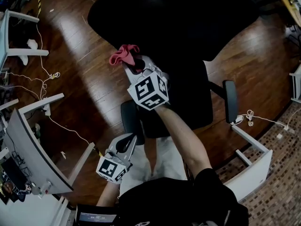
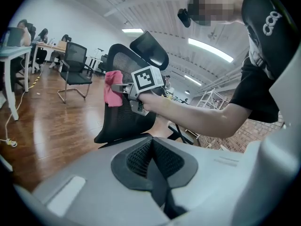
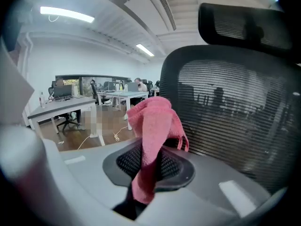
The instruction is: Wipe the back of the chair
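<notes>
The right gripper [image 3: 146,173] has its jaws clamped on a pink cloth [image 3: 153,126], held up at the side edge of the chair's mesh back [image 3: 235,112]; whether they touch is unclear. The left gripper [image 2: 153,159] hangs low, jaws together on nothing. Wiping looks barely begun, with nearly the whole back left to cover.

Glossy wood floor [image 1: 89,79]; white desks [image 1: 37,154]; ceiling strip lights [image 3: 66,14].
</notes>
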Available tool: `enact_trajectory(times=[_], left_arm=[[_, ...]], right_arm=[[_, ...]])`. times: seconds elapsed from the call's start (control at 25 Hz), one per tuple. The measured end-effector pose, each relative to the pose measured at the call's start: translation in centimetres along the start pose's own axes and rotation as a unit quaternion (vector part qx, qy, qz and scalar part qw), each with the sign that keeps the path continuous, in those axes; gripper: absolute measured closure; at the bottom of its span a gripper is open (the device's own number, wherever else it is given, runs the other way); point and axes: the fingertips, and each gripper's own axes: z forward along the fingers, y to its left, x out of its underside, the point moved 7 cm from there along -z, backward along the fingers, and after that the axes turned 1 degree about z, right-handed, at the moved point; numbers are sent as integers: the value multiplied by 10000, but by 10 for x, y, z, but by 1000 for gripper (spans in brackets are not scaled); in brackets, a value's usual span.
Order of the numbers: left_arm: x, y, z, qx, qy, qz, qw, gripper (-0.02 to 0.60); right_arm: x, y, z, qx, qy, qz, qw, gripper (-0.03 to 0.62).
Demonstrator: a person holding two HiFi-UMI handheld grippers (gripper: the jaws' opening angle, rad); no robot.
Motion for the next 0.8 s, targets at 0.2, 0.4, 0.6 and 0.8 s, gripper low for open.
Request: enact_trajectory(times=[0.2, 0.4, 0.6, 0.8], left_arm=[[2, 3, 1, -41, 38, 39, 10000, 594], [-1, -1, 13, 77, 24, 73, 9999, 594], [2, -9, 26, 187, -40, 80, 9998, 594], [-1, -20, 37, 212, -27, 77, 9997, 594]], right_arm=[[10, -19, -15, 247, -19, 110, 9996, 545], [39, -91, -55, 1004, 114, 421, 9940, 545], [69, -158, -107, 1724, 259, 657, 9825, 545], [98, -218, -161, 2474, 399, 917, 9637, 545]])
